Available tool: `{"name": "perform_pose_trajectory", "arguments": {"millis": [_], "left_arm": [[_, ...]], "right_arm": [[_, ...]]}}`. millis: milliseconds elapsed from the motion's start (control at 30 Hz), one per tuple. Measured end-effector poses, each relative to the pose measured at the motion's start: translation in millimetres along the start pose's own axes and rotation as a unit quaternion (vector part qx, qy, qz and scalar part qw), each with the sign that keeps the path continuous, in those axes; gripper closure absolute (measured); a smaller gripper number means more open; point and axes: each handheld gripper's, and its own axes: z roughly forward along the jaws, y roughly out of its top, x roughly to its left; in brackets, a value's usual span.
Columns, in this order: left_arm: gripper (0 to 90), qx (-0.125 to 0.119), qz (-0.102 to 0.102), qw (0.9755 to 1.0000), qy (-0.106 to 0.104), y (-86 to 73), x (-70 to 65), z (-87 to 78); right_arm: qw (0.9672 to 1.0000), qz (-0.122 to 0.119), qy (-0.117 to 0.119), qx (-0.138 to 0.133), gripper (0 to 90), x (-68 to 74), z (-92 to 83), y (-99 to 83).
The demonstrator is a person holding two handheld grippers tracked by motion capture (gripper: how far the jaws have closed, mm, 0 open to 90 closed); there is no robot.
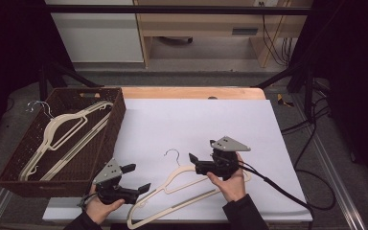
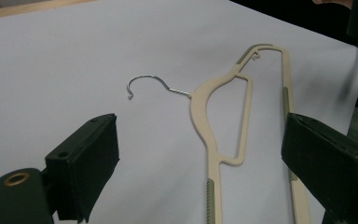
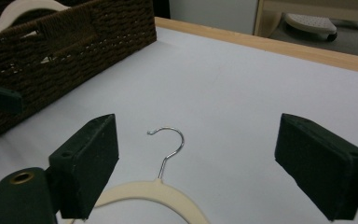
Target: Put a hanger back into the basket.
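Note:
A cream plastic hanger [image 1: 187,184] with a metal hook [image 1: 172,154] lies flat on the white sheet [image 1: 196,120] near the front edge. My left gripper [image 1: 138,178] is open at the hanger's lower left end, and in the left gripper view the hanger [image 2: 205,100] stretches away between its wide jaws [image 2: 200,128]. My right gripper [image 1: 195,163] is open just right of the hanger's neck. In the right gripper view the hook [image 3: 172,144] and the curved neck [image 3: 154,191] lie between the spread jaws [image 3: 196,126], and nothing is held.
A dark woven basket [image 1: 120,110] stands at the left, with two more cream hangers [image 1: 62,134] inside; its wall [image 3: 74,42] is close to the hook. A wooden table edge [image 1: 191,92] runs behind the sheet. Black cables [image 1: 311,182] trail off at the right.

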Motion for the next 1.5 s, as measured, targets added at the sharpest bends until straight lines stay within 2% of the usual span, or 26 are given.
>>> {"name": "perform_pose_trajectory", "arguments": {"millis": [67,133,333,467,700,833,900,967,1100,1367,1467,1500], "left_arm": [[10.8,0.002,-0.001,1.0000,-0.001,-1.2,0.6,0.1],[10.8,0.003,-0.003,1.0000,-0.003,-2.4,1.4,-0.1],[10.3,0.005,-0.003,1.0000,-0.008,-5.0,2.2,2.1],[8.4,0.004,-0.004,1.0000,-0.006,-5.0,2.5,1.8],[6.5,0.008,-0.005,0.9999,-0.007,-6.0,2.8,3.2],[6.5,0.009,-0.005,0.9999,-0.007,-6.4,2.4,4.4],[6.4,0.009,-0.005,0.9999,-0.007,-6.5,2.3,4.4],[6.4,0.009,-0.004,0.9999,-0.007,-6.7,2.2,4.7],[6.4,0.010,-0.003,0.9999,-0.006,-6.5,1.9,4.9],[6.5,0.016,-0.004,0.9998,-0.005,-7.4,2.1,6.4],[6.6,0.017,-0.005,0.9998,-0.005,-7.5,2.0,6.7],[6.7,0.017,-0.005,0.9998,-0.005,-7.5,1.9,6.8]], "right_arm": [[0.9999,-0.008,-0.001,0.012,16.4,3.3,8.4,0.2],[0.9997,-0.001,-0.002,0.022,18.2,5.7,16.1,0.0],[0.9986,0.001,-0.001,0.053,23.7,12.1,41.9,-3.5],[0.9970,-0.007,0.000,0.077,27.5,18.1,58.2,-8.3],[0.9930,-0.002,-0.002,0.118,38.4,22.9,83.4,-19.1],[0.9910,-0.007,-0.004,0.134,45.8,25.5,92.2,-21.3],[0.9901,0.006,0.000,0.140,50.8,25.4,96.8,-21.9],[0.9892,0.004,-0.002,0.147,53.9,23.7,101.0,-23.6],[0.9851,0.005,-0.008,0.172,59.6,25.3,109.9,-28.3],[0.9820,-0.008,-0.012,0.188,72.4,29.4,117.6,-33.4],[0.9821,-0.019,-0.023,0.186,78.1,31.8,116.9,-34.8],[0.9819,-0.015,-0.030,0.187,79.4,32.8,116.8,-35.2]]}}
